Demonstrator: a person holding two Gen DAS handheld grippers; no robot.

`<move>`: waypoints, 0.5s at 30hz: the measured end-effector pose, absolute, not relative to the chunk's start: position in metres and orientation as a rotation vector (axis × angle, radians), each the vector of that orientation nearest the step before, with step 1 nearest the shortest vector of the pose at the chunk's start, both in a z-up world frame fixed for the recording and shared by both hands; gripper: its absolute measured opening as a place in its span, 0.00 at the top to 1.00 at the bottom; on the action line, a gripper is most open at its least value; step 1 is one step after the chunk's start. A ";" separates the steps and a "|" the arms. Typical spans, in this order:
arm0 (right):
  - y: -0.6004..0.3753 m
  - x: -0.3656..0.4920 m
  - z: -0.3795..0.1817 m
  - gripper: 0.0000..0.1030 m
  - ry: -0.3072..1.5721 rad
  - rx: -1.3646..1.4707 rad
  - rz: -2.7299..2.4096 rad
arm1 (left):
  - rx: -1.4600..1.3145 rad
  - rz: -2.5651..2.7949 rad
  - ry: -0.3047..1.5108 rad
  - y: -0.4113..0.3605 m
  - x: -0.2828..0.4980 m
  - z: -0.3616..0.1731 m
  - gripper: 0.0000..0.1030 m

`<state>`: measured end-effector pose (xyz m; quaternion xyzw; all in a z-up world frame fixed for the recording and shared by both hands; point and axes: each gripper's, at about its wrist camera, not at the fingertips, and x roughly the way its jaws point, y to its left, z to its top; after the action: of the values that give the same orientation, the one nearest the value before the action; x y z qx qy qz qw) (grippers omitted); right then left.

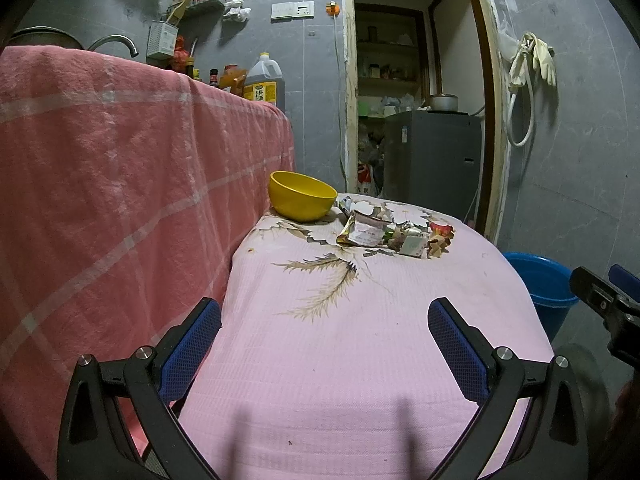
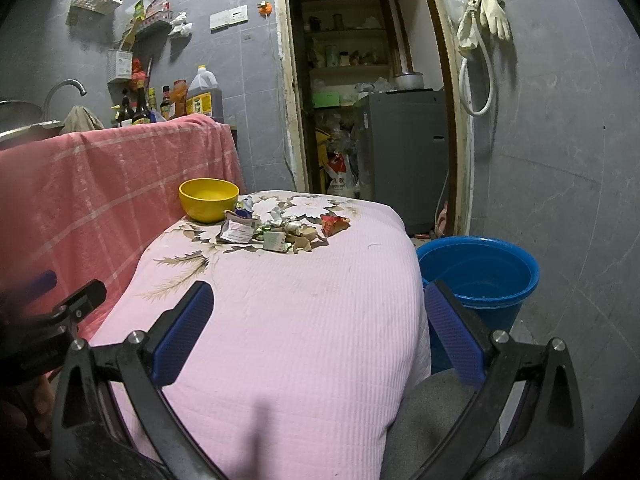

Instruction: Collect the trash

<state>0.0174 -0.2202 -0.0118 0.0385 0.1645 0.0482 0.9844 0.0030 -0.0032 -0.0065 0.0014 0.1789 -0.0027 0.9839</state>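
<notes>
The right wrist view shows the whole blue bucket (image 2: 478, 276) on the floor beside the table (image 2: 304, 320); the left view shows only its edge. The trash pile (image 1: 394, 234) lies far on the table, next to the yellow bowl (image 1: 302, 196). The left claw (image 1: 324, 340) and the right claw (image 2: 320, 320) are both spread wide and empty, low above the near edge.

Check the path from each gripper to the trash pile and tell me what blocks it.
Nothing visible blocks it. Between the open left gripper, the open right gripper and the pile of wrappers lies only bare pink cloth. The yellow bowl stands left of the pile, off both paths.
</notes>
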 end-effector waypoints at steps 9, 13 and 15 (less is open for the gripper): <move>-0.216 0.015 -0.012 0.00 0.324 0.071 0.099 | 0.010 -0.005 0.350 -0.003 0.004 -0.007 0.01; -0.219 0.023 -0.010 0.00 0.312 0.071 0.100 | 0.015 -0.005 0.340 -0.002 0.009 -0.004 0.01; -0.219 0.026 -0.007 0.00 0.299 0.064 0.104 | 0.019 -0.007 0.335 -0.003 0.014 -0.001 0.01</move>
<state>0.0260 -0.2188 -0.0066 0.0320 0.1491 0.0520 0.9869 0.0139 -0.0034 -0.0008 0.0094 0.1665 -0.0034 0.9860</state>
